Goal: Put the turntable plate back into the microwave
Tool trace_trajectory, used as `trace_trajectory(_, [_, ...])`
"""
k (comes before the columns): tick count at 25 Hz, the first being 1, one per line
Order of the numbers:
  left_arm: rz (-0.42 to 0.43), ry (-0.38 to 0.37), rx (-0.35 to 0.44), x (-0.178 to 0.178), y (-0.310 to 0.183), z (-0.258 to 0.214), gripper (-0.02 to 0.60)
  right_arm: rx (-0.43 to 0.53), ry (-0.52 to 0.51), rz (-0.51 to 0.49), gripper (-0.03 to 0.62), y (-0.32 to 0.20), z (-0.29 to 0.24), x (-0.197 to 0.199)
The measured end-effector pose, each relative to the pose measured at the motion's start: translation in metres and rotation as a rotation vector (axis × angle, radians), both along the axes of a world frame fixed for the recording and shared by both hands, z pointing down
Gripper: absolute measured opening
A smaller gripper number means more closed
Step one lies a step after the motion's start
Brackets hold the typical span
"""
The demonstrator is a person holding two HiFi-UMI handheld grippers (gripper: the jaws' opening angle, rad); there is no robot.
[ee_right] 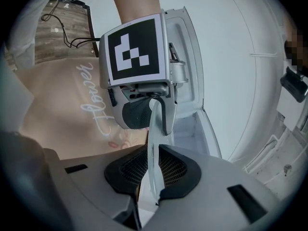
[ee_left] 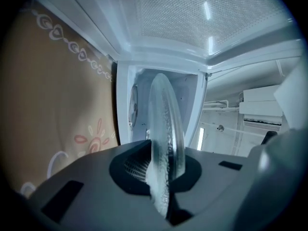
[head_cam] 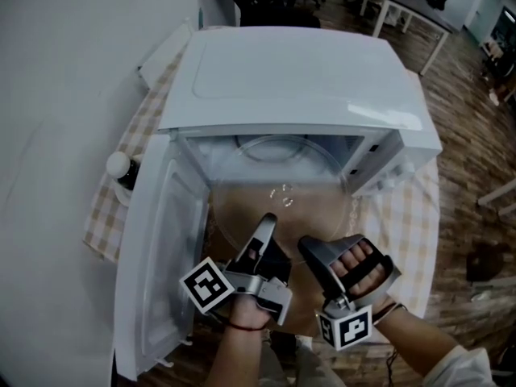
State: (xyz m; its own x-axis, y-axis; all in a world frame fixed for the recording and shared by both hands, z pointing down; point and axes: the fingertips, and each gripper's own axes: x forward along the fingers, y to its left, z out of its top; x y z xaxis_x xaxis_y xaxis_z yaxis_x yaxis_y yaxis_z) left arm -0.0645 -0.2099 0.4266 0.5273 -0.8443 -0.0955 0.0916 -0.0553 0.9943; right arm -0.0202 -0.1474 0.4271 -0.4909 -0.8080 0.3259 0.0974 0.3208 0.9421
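The clear glass turntable plate [head_cam: 282, 196] is held level at the mouth of the white microwave [head_cam: 290, 79], its far half inside the cavity. My left gripper [head_cam: 266, 220] is shut on the plate's near rim, and my right gripper [head_cam: 310, 248] is shut on the rim just to its right. In the left gripper view the plate [ee_left: 166, 129] stands edge-on between the pads of the left gripper [ee_left: 161, 177], with the cavity beyond. In the right gripper view the rim [ee_right: 153, 153] sits pinched in the right gripper [ee_right: 154, 177], and the left gripper [ee_right: 144, 109] grips it further along.
The microwave door [head_cam: 157, 248] swings wide open to the left. A dark bottle with a white cap [head_cam: 119, 168] stands on the checked tablecloth [head_cam: 113, 208] left of the microwave. A tan printed cloth [ee_right: 72, 109] lies below the plate. Desks [head_cam: 411, 6] stand on the wood floor behind.
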Motion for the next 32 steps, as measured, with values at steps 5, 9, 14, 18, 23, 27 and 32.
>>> trace_trajectory(5, [-0.001, -0.005, 0.004, -0.001, -0.016, 0.002, 0.015, 0.006, -0.003, -0.011, 0.072, -0.016, 0.003, -0.002])
trace_trajectory(9, [-0.001, -0.003, 0.008, 0.000, -0.026, 0.004, 0.015, 0.013, -0.007, -0.015, 0.071, -0.026, 0.005, 0.000])
trace_trajectory(14, [-0.009, -0.018, 0.016, -0.002, -0.043, 0.008, 0.015, 0.023, -0.023, -0.011, 0.071, -0.044, 0.008, 0.000])
trace_trajectory(18, [-0.010, -0.027, 0.013, -0.002, -0.058, 0.010, 0.015, 0.027, -0.028, -0.014, 0.069, -0.059, 0.010, -0.001])
trace_trajectory(23, [-0.020, -0.016, 0.019, -0.004, -0.073, 0.012, 0.015, 0.034, -0.034, -0.012, 0.069, -0.075, 0.012, -0.002])
trace_trajectory(27, [-0.028, -0.015, 0.023, -0.005, -0.080, 0.013, 0.015, 0.036, -0.040, -0.014, 0.069, -0.082, 0.014, -0.003])
trace_trajectory(32, [-0.020, -0.032, 0.022, -0.007, -0.086, 0.015, 0.015, 0.032, -0.054, -0.007, 0.069, -0.088, 0.017, -0.005])
